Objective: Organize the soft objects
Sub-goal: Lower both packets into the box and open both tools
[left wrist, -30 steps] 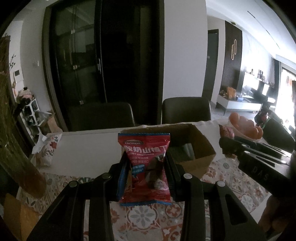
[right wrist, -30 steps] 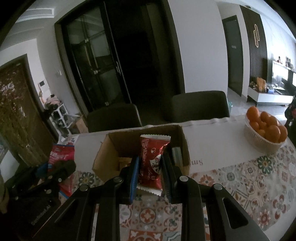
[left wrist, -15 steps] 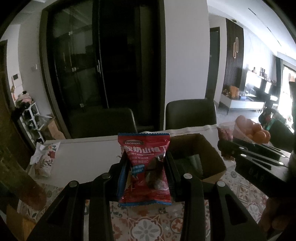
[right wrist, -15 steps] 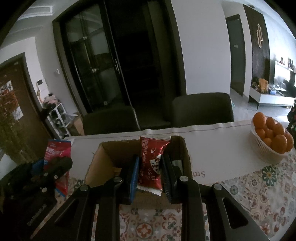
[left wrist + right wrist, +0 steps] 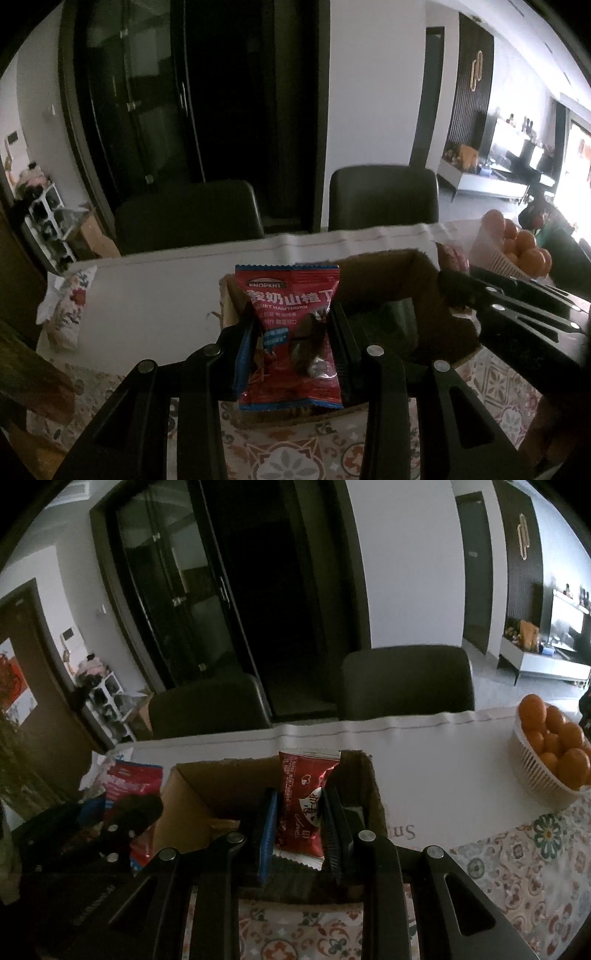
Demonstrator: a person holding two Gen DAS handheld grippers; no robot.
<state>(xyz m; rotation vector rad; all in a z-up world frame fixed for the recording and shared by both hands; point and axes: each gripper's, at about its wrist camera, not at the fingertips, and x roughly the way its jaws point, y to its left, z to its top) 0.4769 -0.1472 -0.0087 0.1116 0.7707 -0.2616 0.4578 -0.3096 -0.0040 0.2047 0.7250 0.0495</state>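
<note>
Table [image 5: 443, 760]: white cloth at the far edge, patterned cloth at the near edge; it carries everything below.
Cardboard box [image 5: 192, 794]: open, near the middle of the table; since a second ago both views have closed in on it, so it now fills more of each.
Basket of oranges [image 5: 543, 771]: toward the right edge, well apart from the box.
Left gripper [image 5: 291, 339]: fingers pinching a red hawthorn snack packet [image 5: 291, 321] upright, now in front of the box's left wall rather than left of it.
Right gripper [image 5: 299, 812]: fingers pinching a dark red snack packet [image 5: 303, 797], held over the box opening.
Meaning: both packets look close to release into the box; neither is dropped yet.
</note>
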